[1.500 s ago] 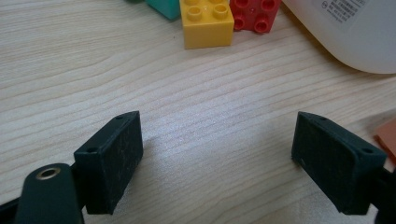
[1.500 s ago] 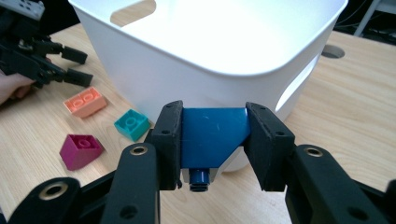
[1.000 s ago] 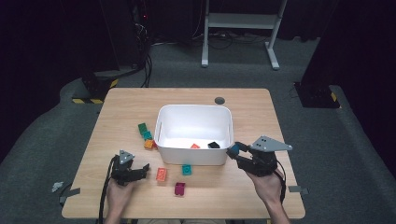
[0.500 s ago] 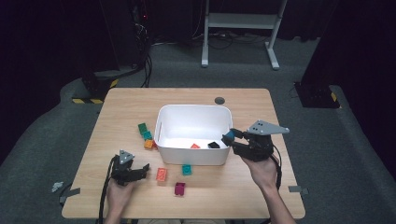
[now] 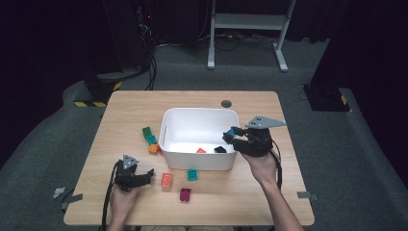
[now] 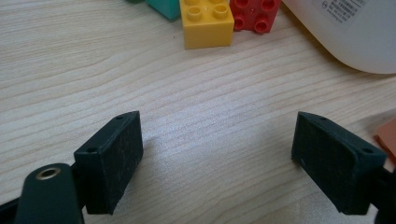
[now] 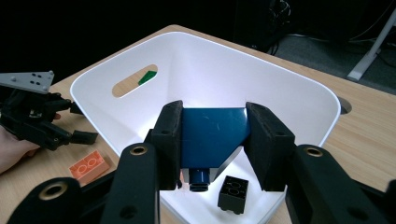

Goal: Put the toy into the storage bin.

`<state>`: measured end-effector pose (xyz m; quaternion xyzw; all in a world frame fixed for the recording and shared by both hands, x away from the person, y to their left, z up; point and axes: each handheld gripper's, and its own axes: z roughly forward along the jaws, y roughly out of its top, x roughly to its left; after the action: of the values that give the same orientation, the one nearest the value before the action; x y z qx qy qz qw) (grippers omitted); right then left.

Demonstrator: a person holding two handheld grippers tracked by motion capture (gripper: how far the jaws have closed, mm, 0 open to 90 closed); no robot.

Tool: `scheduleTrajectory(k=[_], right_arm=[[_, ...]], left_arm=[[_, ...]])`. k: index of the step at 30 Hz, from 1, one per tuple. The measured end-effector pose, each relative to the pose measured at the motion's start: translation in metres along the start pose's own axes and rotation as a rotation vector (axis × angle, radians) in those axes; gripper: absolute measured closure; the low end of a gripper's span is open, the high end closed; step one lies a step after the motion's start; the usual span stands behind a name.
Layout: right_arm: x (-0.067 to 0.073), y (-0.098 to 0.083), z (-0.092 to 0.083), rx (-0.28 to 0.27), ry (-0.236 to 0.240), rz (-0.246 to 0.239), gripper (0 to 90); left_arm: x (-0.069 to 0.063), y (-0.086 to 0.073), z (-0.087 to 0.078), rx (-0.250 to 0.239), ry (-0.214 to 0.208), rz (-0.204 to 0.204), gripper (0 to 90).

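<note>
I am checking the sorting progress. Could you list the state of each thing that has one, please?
right gripper: shut on the blue brick, over the bin
blue brick: held, not yet dropped
left gripper: open, nothing between the jaws, low over the table
white bin: upright, open top
black brick: lying in the bin
orange brick: loose on the table

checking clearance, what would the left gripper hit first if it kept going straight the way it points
Probably the yellow brick, the nearest thing ahead of the open left gripper; bare table lies between, though depth is hard to judge.
</note>
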<state>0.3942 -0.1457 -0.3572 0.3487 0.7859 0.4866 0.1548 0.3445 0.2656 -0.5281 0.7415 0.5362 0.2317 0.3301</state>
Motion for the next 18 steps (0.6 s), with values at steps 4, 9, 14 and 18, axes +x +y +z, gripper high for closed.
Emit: scheduleTrajectory(k=[4,9,14,18], right_arm=[[-0.002,0.001,0.006,0.011,-0.006,0.003,59.4],[-0.004,0.002,0.013,0.020,-0.016,0.000,59.4],[-0.005,0.002,0.018,0.035,-0.026,0.001,59.3],[-0.008,0.001,0.023,0.048,-0.032,0.000,59.3]], left_arm=[[0.000,0.000,0.000,0.000,0.000,0.000,16.6],[0.000,0.000,0.000,-0.001,-0.001,0.000,16.6],[0.000,0.000,0.000,-0.001,-0.001,0.000,16.6],[0.000,0.000,0.000,-0.001,-0.001,0.000,16.6]])
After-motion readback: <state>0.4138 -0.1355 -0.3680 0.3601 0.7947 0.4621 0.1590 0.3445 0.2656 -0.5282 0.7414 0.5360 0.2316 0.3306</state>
